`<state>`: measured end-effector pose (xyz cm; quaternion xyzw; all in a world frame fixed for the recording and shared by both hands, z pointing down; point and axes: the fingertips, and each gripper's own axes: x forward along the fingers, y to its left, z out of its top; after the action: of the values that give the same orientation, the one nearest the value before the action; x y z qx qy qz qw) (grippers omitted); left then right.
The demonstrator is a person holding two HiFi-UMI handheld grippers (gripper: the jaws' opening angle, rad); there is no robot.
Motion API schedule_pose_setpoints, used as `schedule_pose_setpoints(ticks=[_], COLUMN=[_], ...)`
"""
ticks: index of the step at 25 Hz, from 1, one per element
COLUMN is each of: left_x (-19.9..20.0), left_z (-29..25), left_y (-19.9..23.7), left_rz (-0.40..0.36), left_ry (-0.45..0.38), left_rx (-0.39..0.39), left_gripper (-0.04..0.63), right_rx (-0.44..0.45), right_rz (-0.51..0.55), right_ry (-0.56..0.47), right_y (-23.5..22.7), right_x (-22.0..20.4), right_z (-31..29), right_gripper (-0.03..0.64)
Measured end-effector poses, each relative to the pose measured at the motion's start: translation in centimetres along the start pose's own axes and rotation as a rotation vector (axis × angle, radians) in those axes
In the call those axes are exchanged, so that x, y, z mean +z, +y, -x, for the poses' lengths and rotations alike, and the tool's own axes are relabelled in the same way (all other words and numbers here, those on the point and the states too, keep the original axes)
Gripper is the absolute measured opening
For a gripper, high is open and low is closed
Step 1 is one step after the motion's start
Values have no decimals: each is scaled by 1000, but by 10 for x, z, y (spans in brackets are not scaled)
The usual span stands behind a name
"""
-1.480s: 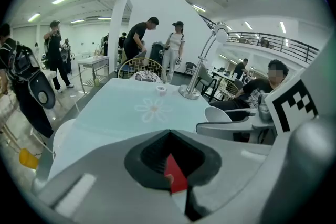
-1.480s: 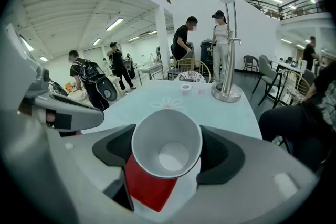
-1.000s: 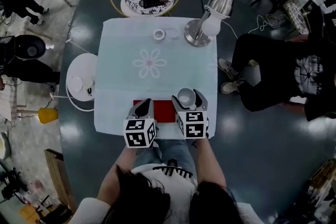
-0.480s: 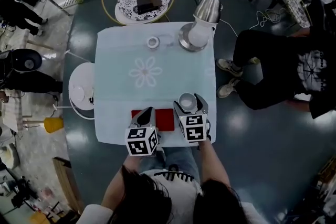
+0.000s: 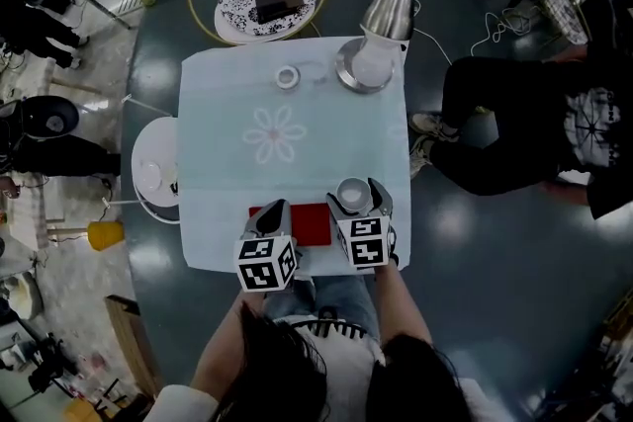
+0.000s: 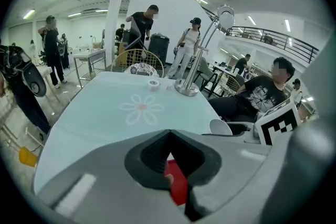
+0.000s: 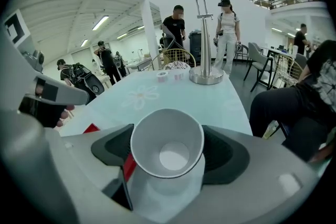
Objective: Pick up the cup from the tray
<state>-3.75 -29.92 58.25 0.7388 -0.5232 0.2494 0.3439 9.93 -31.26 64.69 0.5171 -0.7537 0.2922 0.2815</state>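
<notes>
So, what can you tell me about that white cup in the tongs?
The cup is plain white, looks like paper, and is empty, with a wide round rim tapering to a smaller base. It is held mouth up, clamped on both sides by the right tongs. It is at the right end of the red tray; whether it is lifted clear can't be told.

Cup point(image 5: 352, 192) in right tool point(image 5: 356, 197), right of tray point(image 5: 309, 220).

No words, brands or numbers can be read anywhere. The cube-shaped black-and-white marker block point(image 5: 265, 262) on the left gripper point(image 5: 274, 211) and its twin point(image 5: 363, 240) on the right gripper point(image 5: 355, 197) carry only square code patterns. The pale print on a seated person's black T-shirt point(image 5: 591, 128) is too blurred to read.
</notes>
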Motion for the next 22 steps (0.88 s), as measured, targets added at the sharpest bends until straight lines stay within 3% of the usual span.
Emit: schedule_pose_setpoints(ticks=[14,22], left_x=[27,35], left_z=[18,38], left_y=[-17,-37], left_rz=[-28,-70], left_ry=[-94,-154], left_rx=[-57,-112], left_gripper=[0,0], right_rx=[-43,-69], right_rz=[-19,-5], right_ry=[-207,-259], right_y=[2,12], right_x=[69,76], right_z=[59,93], right_gripper=[408,396])
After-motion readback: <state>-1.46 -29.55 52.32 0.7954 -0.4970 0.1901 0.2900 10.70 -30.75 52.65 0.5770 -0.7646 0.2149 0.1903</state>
